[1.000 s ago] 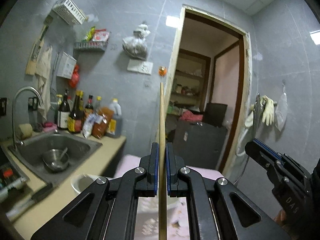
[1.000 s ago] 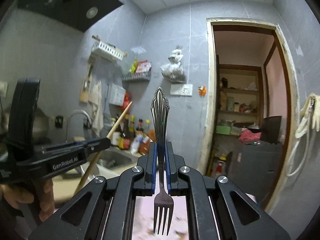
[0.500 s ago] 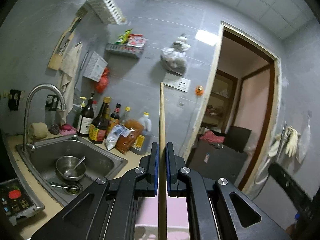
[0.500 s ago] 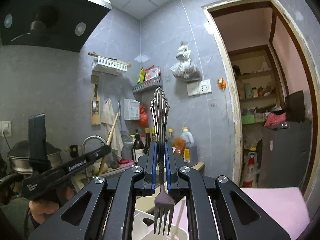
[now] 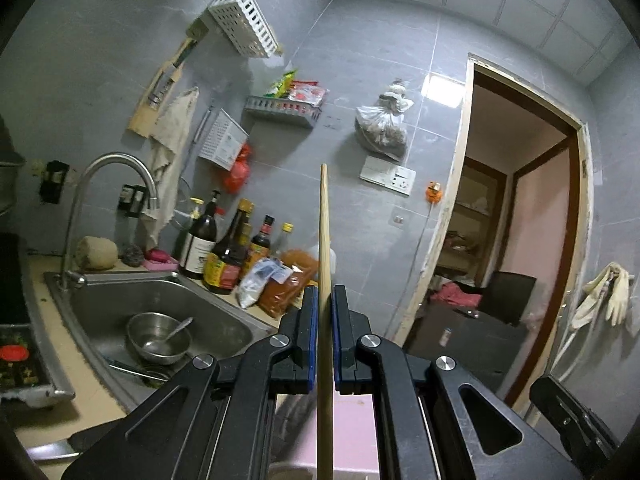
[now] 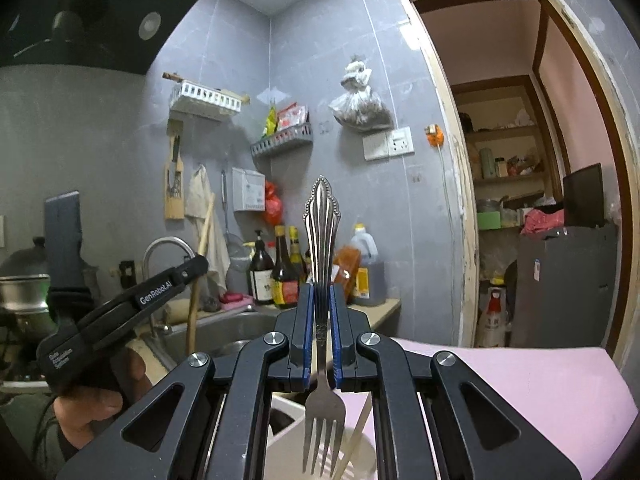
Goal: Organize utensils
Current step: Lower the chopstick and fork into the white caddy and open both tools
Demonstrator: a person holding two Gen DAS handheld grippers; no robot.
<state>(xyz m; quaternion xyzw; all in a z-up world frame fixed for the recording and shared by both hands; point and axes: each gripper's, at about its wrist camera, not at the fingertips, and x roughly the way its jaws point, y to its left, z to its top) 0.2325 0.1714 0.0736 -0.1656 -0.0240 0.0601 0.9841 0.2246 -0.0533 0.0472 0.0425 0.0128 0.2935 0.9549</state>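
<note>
Right gripper (image 6: 320, 312) clamps silver fork (image 6: 322, 240), ornate handle up, tines down.

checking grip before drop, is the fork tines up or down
Tines down: the fork hangs upright in the right tool, ornate handle on top.

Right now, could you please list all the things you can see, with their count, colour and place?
chopstick: one, tan wood, upright between the left fingers
fork: one, silver, tines down, between the right fingers
holder: one, white, under the fork
sink: one, steel, left counter
bowl: one, steel, with a spoon, in the sink
bottles: several, mostly dark, behind the sink
mat: one, pink, lower right
left gripper: black, shut on the chopstick
right gripper: black, shut on the fork
</note>
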